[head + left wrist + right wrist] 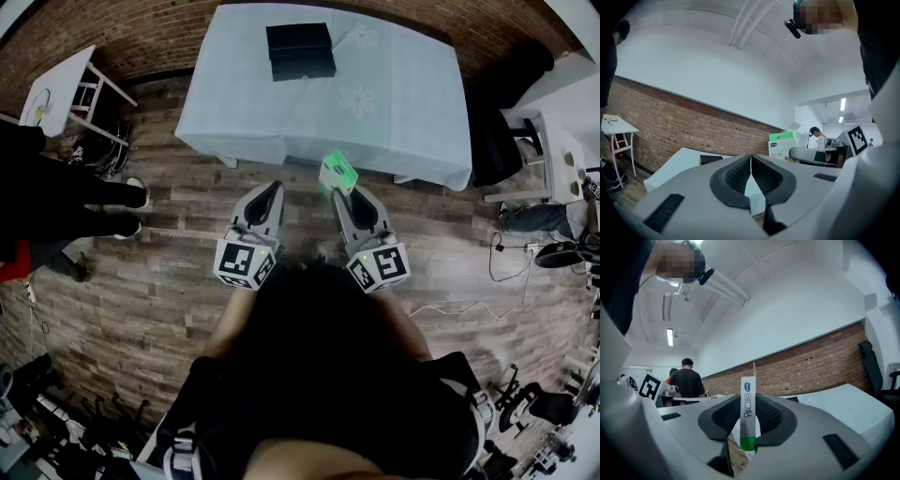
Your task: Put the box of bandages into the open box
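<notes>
A green and white box of bandages (337, 173) is held in the air in front of the table, with my right gripper (339, 190) shut on it. The right gripper view shows the box's narrow edge (748, 413) upright between the two pads. My left gripper (273, 190) hangs beside it on the left, shut with nothing between its jaws (751, 176). From the left gripper view the bandage box (781, 144) shows at the right. A black open box (300, 52) lies on the far part of the white-clothed table (403, 103), well beyond both grippers.
The floor is wood planks, with a brick wall behind the table. A small white side table (61, 89) stands at the left, next to a person's dark legs (56, 202). Chairs and a white stand (553, 164) are at the right. People stand in the room (686, 380).
</notes>
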Tool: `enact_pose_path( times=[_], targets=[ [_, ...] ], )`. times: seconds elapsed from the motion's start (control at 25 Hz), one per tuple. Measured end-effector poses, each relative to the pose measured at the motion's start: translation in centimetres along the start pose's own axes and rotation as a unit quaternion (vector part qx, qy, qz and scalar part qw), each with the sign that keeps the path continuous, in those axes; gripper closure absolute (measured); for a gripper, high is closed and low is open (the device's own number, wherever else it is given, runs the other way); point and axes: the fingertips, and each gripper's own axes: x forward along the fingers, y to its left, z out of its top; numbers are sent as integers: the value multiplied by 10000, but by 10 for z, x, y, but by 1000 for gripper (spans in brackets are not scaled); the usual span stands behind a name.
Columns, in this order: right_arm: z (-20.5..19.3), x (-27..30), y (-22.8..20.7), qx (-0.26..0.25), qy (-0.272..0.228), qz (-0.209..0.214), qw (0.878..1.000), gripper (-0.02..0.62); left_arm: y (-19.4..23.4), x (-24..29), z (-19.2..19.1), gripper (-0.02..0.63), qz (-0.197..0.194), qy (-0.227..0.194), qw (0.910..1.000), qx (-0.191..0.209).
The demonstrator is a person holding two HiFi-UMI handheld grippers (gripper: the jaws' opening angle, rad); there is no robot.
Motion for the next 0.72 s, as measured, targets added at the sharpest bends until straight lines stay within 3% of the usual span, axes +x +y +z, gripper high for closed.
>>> enact_pose_path(
  times=[0.72],
  targets=[
    [-1, -10, -13, 242, 10, 75, 9997, 485, -15, 12, -9, 571, -35, 71, 10000, -1]
  ],
)
